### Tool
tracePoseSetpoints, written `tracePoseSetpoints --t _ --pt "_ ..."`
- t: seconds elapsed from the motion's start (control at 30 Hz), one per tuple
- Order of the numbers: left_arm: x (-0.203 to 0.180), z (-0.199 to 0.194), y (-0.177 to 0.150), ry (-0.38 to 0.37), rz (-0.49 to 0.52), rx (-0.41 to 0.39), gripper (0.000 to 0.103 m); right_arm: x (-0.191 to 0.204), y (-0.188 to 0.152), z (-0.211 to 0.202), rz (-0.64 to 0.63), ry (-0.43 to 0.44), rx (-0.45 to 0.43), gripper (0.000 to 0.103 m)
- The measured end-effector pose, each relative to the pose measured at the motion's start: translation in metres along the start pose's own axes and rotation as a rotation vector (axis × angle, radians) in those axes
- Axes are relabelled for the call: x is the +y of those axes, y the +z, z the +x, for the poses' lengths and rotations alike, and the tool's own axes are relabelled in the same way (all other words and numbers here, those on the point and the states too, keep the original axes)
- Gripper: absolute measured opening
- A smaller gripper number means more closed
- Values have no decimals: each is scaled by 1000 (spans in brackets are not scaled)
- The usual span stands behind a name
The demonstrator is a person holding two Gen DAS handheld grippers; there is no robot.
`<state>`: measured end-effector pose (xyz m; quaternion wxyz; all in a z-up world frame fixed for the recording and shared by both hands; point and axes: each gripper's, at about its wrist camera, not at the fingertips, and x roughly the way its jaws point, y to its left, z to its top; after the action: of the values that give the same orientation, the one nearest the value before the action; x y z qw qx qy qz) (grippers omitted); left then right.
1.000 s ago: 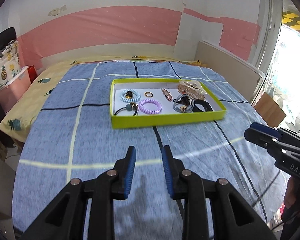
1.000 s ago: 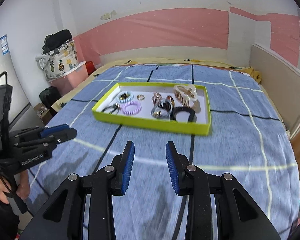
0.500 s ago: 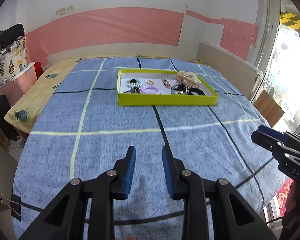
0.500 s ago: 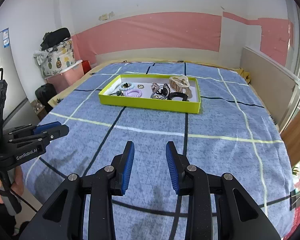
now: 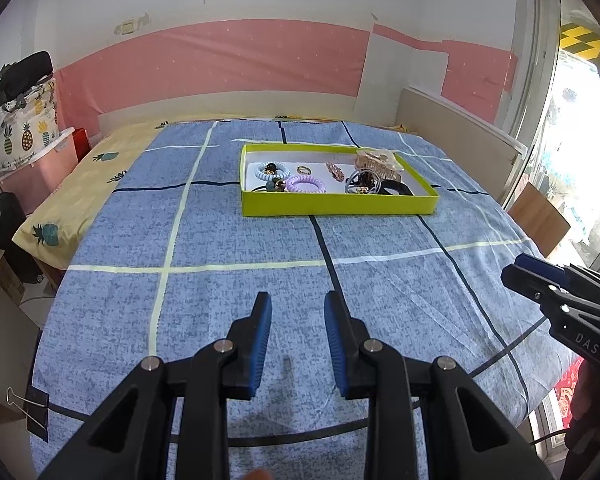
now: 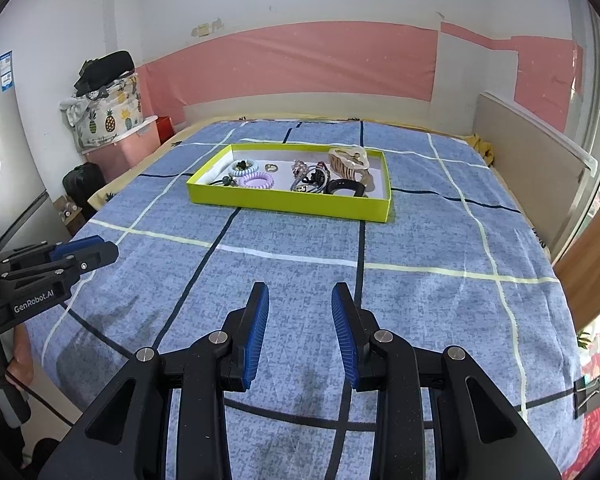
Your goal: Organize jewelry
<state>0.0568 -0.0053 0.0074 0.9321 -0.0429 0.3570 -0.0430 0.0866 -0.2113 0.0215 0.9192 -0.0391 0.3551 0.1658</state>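
Blue checked bedding covers the bed (image 5: 220,248), and nothing lies between the two grippers and the yellow-green tray (image 5: 336,205) far up its middle. One tray holds two coiled hair ties (image 6: 256,179), one ring (image 5: 303,169) and one beige claw clip (image 6: 350,161), among other pieces. Left gripper (image 5: 296,332) and right gripper (image 6: 300,332) hover well short of it, fingers (image 6: 256,332) released, grasping nothing.
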Motion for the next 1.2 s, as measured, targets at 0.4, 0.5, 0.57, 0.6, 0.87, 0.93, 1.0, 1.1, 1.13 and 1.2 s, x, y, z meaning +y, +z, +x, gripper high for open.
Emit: tracePoseSetpoints --t 0.4,0.5,0.57,0.6,0.87,0.93,1.0,1.1,1.13,1.2 --pt "-1 1 1 0 8 4 29 1 1 3 -3 0 6 34" --pt "-1 2 1 0 11 7 29 1 1 4 -2 0 8 34" --pt "-1 1 1 1 12 6 29 1 1 4 -1 0 9 34" --pt "-1 1 1 2 11 7 29 1 1 4 -1 0 9 34" --pt "-1 4 1 1 14 9 29 1 1 4 -1 0 9 34" --pt "-1 4 2 0 15 11 29 1 1 4 -2 1 8 34" --pt "-2 4 2 -2 15 9 29 1 1 4 -2 1 7 34" --pt "-3 4 2 2 17 9 29 1 0 5 -2 1 5 34" --pt "-3 4 2 4 18 8 29 1 0 5 -2 1 4 34" --pt "-3 3 1 3 18 6 29 0 1 5 -2 1 5 34"
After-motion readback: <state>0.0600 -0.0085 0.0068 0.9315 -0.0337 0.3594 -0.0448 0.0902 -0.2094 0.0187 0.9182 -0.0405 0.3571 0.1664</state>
